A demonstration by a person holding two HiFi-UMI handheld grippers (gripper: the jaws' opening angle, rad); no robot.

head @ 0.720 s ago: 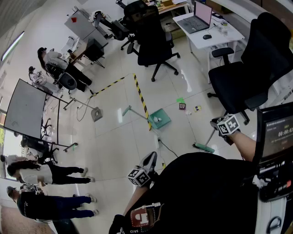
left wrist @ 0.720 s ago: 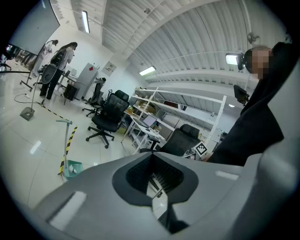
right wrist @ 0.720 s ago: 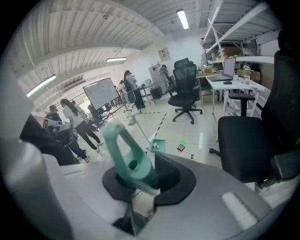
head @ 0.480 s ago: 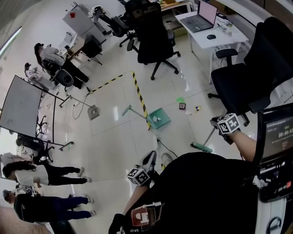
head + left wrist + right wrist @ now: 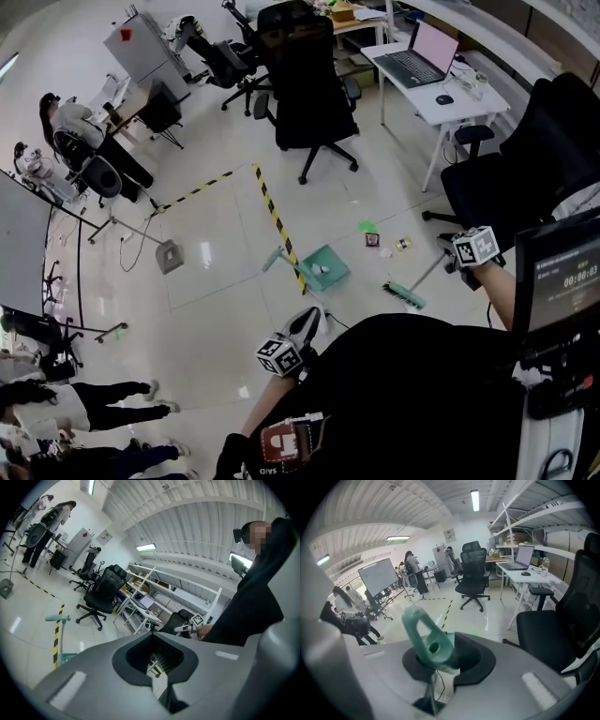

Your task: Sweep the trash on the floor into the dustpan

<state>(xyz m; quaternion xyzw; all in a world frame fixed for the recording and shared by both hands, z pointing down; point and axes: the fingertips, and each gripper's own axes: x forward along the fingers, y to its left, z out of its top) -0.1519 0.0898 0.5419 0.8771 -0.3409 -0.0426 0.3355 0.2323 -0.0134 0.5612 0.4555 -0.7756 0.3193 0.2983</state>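
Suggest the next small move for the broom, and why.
Probably swing the green broom head round to the far side of the small scraps, away from the green dustpan. The right gripper is shut on the broom's green handle, but the head lies beside the scraps, not behind them, so a stroke from here would miss.

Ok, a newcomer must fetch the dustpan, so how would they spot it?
Find the yellow-black tape on the floor. The dustpan lies at the tape's end nearest the person, just right of it in the head view. Unlike the narrow bristled broom nearby, it is a broad, teal open tray.
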